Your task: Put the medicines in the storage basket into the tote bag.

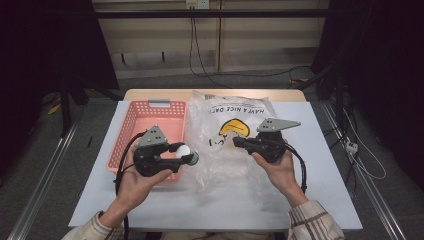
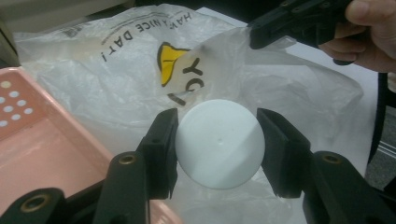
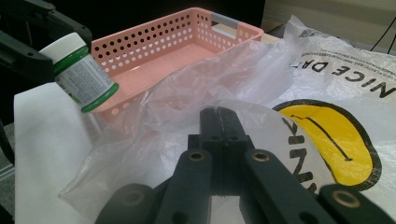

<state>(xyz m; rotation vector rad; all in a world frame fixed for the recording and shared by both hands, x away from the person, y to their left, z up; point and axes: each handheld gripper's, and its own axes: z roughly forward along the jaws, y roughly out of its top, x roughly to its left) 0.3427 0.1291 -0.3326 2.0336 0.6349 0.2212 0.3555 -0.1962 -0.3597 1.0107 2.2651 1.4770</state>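
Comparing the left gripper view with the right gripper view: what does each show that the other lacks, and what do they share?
Left gripper view alone: the bottle's round white cap seen end-on between the left tongs, and the hand holding the right tongs.

Right gripper view alone: the bottle's label and green bands, the basket's grey handle, and the right tongs shut on a fold of the bag.

Shared: the pink basket and the clear plastic bag with its yellow print.

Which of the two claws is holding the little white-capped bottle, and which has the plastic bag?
The left claw grips the bottle by its cap; the right claw pinches the bag.
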